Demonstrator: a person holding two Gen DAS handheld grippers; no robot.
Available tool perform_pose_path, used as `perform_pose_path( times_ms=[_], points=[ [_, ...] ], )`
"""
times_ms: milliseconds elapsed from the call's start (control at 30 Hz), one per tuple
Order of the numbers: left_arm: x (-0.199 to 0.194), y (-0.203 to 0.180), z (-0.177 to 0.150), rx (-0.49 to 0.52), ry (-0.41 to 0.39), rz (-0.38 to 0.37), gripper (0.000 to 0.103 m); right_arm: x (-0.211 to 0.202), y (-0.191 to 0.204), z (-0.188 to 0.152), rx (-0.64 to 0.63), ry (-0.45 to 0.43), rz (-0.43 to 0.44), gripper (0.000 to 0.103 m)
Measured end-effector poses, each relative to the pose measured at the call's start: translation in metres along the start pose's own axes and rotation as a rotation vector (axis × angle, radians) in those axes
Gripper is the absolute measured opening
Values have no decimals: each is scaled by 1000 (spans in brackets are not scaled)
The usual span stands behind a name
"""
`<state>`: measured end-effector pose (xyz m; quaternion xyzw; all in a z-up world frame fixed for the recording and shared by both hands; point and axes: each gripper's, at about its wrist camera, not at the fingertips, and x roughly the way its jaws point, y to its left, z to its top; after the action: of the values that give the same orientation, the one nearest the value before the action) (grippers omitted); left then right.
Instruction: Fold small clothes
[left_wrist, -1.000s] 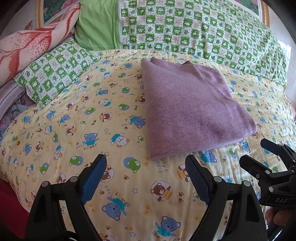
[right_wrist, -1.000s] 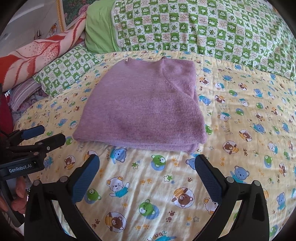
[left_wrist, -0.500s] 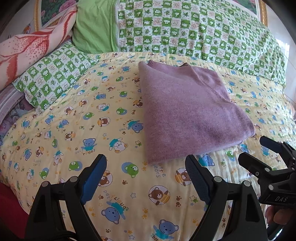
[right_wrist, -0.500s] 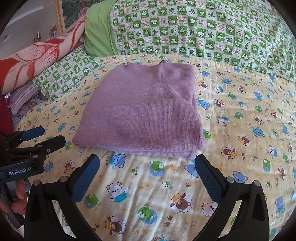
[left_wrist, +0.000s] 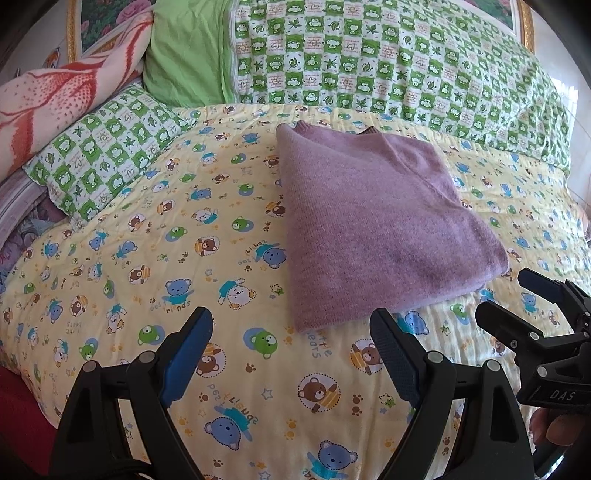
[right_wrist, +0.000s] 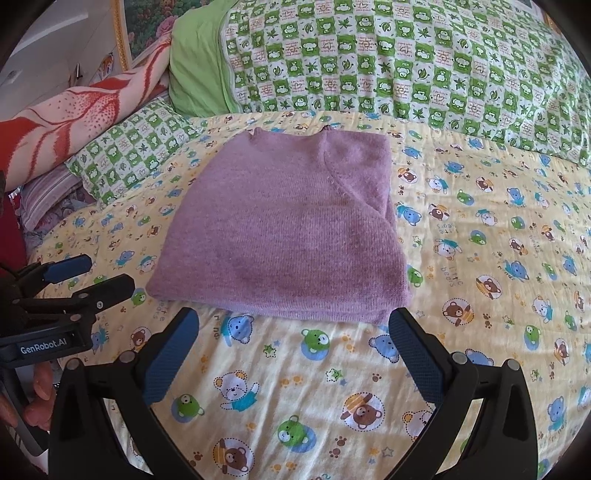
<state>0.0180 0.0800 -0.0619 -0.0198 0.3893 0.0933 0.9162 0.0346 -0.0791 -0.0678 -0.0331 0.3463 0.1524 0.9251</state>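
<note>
The bed (left_wrist: 110, 295) takes up nearly all I can see, its yellow bear-print cover spread flat. Along its far side lies a long green checked pillow (right_wrist: 406, 66), with a smaller checked pillow (left_wrist: 103, 158) and a red-and-white blanket (left_wrist: 55, 96) piled at the far left. Those close off the head and left corner, while the cover near me and out to the right is bare, so I have free room to move on the near side and the right.

The sweater (right_wrist: 280, 229), purple knit, lies in the middle of the bed as a compact rectangle, layers stacked, a diagonal seam across its upper right. It looks already folded; I judge this piece done or nearly so. At most one more halving or a tidy of the edges is left, and I see no other clothes waiting here.

Its near edge sits just beyond my tips, not touching them. That edge is thick and rounded, an easy place to slide under if I go again.

My left gripper (left_wrist: 291, 339) hovers above the cover, spread wide, holding nothing. My right gripper (right_wrist: 291, 332) is likewise wide apart and empty, just beside the left, both short of the sweater.
</note>
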Motion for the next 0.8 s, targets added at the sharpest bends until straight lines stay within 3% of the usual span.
perform_pose_path(
  times_ms=[800],
  points=[
    [2,0,0,-2,17,-1,88,-1,-1,5,4,-8,1,102]
  ],
)
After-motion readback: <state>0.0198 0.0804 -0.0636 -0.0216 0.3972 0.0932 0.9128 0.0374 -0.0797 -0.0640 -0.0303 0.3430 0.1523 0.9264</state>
